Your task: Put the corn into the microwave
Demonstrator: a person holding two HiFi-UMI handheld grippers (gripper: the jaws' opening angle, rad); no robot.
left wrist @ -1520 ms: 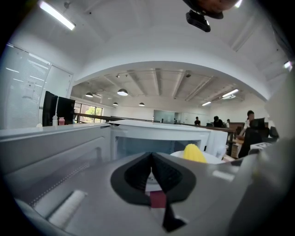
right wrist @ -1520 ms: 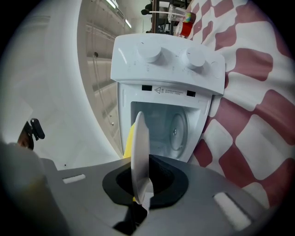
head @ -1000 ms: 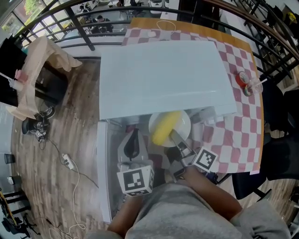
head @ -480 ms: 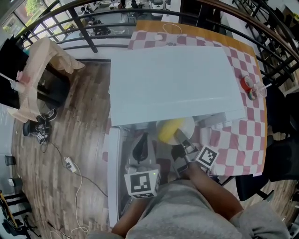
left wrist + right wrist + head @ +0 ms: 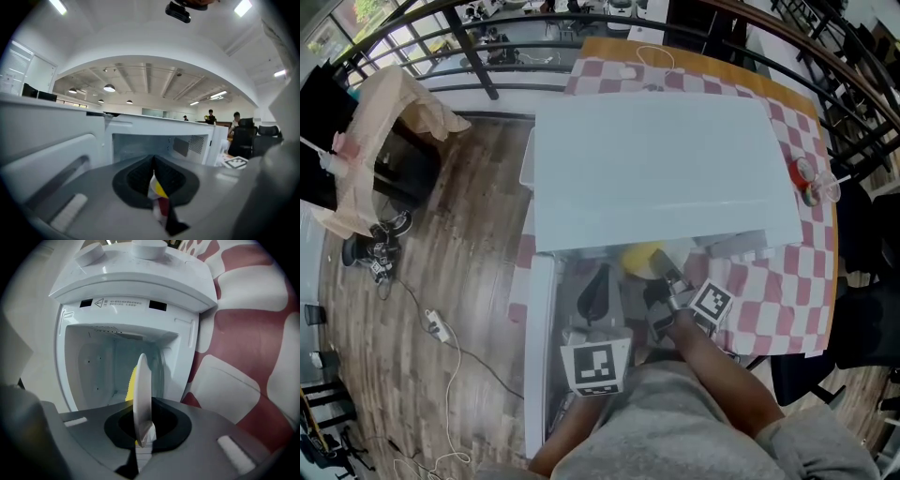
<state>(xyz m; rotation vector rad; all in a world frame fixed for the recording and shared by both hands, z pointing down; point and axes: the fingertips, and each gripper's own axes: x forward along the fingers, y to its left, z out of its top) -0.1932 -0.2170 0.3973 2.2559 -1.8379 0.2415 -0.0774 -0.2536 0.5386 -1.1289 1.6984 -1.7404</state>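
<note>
The right claw [image 5: 143, 430] is clamped on the rim of a white plate [image 5: 142, 394], which shows edge-on between the 2 jaws. The corn [image 5: 132, 383] lies on that plate, a yellow strip just behind the rim. Straight ahead of the plate gapes the open cavity of the white microwave [image 5: 136, 282], and the plate's far edge is at the mouth of it. To the right of the microwave lies the red-and-white checked cloth [image 5: 243, 348].

From the head view the right claw [image 5: 666, 277] reaches under the front edge of the microwave's [image 5: 661, 169] top. Only part of the corn [image 5: 639, 257] peeks out there, and the plate is almost wholly hidden.

The left claw [image 5: 153, 180] has its jaws drawn narrow, nearly together. A small white, yellow and red scrap shows in the slit, and I cannot tell what it is. It points toward the same cavity, with the open door [image 5: 51, 140] standing at its left. In the head view the left claw [image 5: 596, 292] sits just beside the right one, above the door [image 5: 539, 347].

The microwave stands on the checked cloth [image 5: 787, 281], spread over a wooden bench [image 5: 609, 47].
</note>
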